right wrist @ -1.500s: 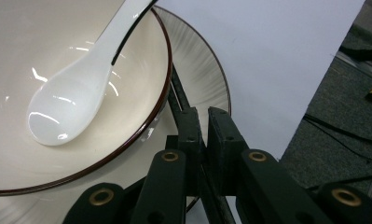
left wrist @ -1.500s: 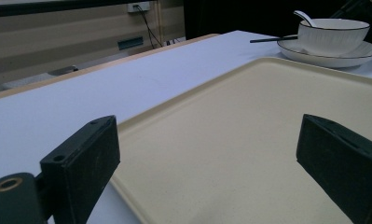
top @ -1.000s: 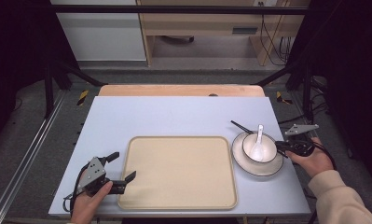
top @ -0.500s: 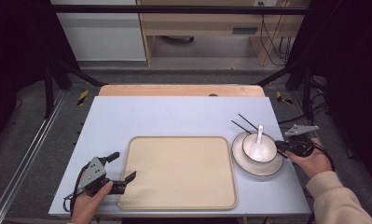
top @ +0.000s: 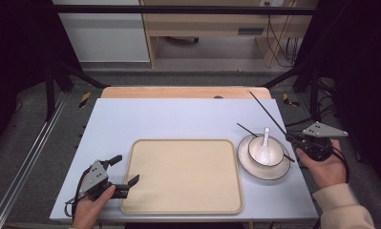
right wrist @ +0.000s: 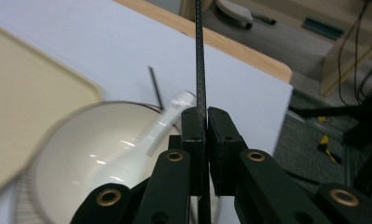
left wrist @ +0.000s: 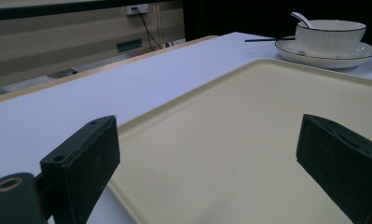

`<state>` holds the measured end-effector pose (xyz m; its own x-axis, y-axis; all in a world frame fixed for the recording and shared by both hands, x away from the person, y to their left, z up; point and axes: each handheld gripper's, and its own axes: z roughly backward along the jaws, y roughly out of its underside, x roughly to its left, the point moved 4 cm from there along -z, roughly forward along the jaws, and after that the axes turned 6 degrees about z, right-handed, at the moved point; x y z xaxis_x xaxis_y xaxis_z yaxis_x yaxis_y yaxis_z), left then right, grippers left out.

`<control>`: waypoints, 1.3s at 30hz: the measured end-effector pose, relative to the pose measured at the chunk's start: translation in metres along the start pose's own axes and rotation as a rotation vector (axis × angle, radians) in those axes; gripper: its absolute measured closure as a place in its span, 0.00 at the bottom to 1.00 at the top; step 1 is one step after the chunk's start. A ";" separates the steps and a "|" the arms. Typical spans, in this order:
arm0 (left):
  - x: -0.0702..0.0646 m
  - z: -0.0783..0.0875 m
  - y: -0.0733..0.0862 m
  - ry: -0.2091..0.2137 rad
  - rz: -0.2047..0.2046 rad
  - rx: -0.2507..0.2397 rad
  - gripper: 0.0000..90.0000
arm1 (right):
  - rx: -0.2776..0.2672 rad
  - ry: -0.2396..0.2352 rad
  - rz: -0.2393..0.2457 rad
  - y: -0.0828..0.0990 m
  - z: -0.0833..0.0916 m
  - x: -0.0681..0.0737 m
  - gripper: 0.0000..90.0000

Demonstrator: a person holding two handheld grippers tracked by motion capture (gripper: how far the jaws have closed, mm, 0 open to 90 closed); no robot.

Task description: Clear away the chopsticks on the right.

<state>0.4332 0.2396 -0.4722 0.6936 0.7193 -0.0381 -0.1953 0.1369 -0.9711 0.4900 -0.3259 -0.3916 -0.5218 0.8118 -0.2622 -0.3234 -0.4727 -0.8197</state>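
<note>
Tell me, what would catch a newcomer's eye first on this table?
Probably the big beige tray in the middle of the pale blue table. To its right a white bowl with a white spoon sits on a plate. The right gripper pinches one thin black chopstick and lifts it aslant, while the left gripper rests open at the tray's left edge.

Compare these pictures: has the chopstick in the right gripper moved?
Yes. The chopstick clamped in the right gripper has swung up off the plate, its tip now reaching toward the table's far edge.
</note>
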 end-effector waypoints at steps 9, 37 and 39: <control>0.000 0.004 -0.003 0.001 -0.013 -0.021 0.06 | -0.028 -0.129 0.051 -0.025 0.011 0.069 0.95; -0.001 0.009 -0.009 0.008 -0.034 -0.064 0.06 | 0.134 -0.358 0.064 0.007 -0.041 0.191 0.95; -0.001 0.009 -0.010 0.010 -0.033 -0.069 0.06 | 0.144 -0.363 0.058 0.010 -0.044 0.194 0.95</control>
<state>0.4282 0.2433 -0.4607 0.7061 0.7081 -0.0075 -0.1237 0.1129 -0.9859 0.4200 -0.1577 -0.4727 -0.7795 0.6203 -0.0873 -0.3792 -0.5782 -0.7224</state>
